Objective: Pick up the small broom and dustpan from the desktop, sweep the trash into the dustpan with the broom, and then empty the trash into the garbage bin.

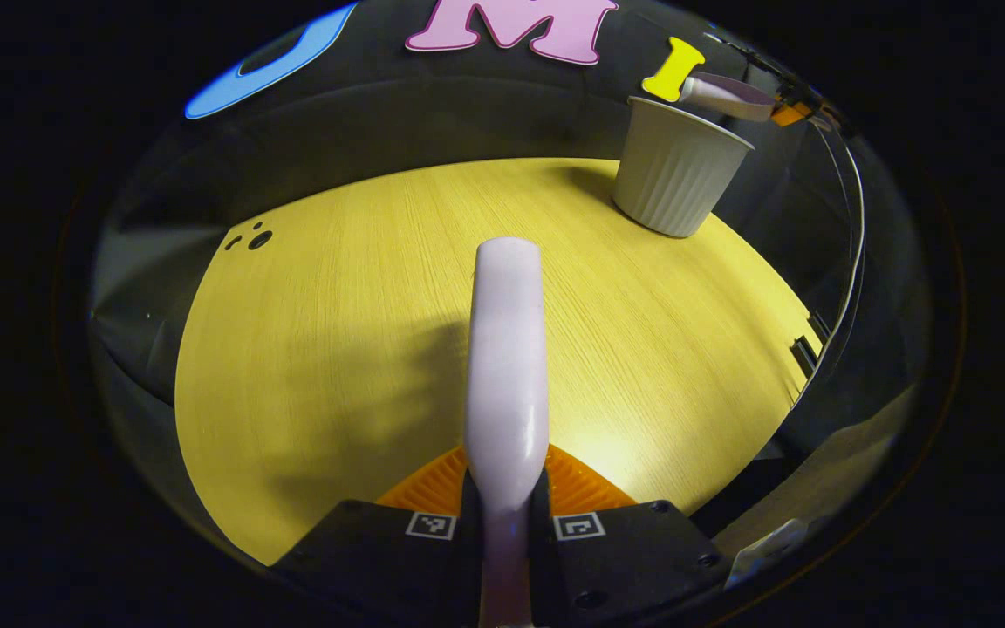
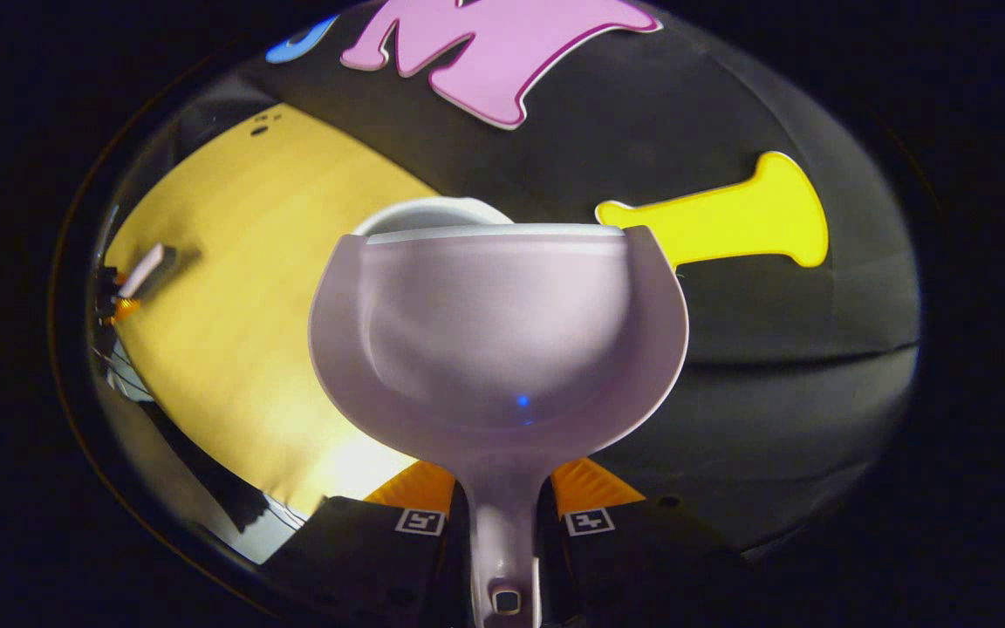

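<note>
2 grippers, each clamped on a tool. The left gripper (image 1: 507, 510) has its fingers closed on the lilac broom (image 1: 507, 366) handle, above the yellow counter (image 1: 337, 349). The right gripper (image 2: 502, 515) grasps the dustpan (image 2: 498, 331) handle, holding its front lip over the ribbed white garbage bin (image 1: 677, 166) at the counter's far edge.

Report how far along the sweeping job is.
Done: both tools are picked up, and the desktop shows no trash. In hand: the right gripper holds the dustpan at the garbage bin, tipping. The left gripper holds the broom. Whether trash remains in the dustpan is unclear.
</note>
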{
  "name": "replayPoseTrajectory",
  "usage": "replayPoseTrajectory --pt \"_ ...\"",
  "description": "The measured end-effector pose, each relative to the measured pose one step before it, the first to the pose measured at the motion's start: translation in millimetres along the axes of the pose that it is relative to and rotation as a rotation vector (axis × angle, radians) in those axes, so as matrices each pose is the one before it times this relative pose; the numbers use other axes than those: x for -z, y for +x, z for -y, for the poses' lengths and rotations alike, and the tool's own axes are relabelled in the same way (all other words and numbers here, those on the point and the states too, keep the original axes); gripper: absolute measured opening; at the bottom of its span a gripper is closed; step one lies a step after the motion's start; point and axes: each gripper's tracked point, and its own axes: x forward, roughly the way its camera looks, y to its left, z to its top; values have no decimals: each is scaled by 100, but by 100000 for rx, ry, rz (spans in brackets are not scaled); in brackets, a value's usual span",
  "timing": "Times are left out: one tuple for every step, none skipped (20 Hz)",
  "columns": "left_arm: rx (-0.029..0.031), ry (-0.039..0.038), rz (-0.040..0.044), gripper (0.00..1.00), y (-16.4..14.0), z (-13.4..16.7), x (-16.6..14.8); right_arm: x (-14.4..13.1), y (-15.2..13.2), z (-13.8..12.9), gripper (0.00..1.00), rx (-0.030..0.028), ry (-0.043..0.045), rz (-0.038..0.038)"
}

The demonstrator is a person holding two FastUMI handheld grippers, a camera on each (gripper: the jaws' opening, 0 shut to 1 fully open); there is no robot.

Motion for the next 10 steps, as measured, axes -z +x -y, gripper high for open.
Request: replayPoseTrajectory --pt "-546 213 -44 27 -45 -149 -71 -94 -679 -811 35 -2292 2729 3591" --pt "-479 241 -65 27 112 -115 -123 197 -732 -1265 35 -2262 2180 2701" --pt "-360 240 -47 26 -8 -120 -94 341 -482 -1391 35 -2516 1955 2233" --pt "-365 204 -275 24 25 -20 -168 423 -568 -1903 35 -3669 1127 1376" --pt "-324 323 -396 25 28 -30 -51 672 -447 -2255 35 -3622 1141 1276" --pt "-370 559 -269 26 36 -27 24 710 -22 -2380 35 -3900 414 639" --pt "-368 488 -342 25 -8 -77 -63 368 24 -1751 35 -3668 828 196" --pt "-457 371 -196 26 85 -35 -26 1203 767 -2201 35 -3569 598 -357" --pt "-516 165 -239 26 31 -51 -33 937 987 -2126 35 -2612 1652 -207" --pt "-88 32 -300 26 83 -8 -50 977 873 -2022 36 -3236 976 -780"
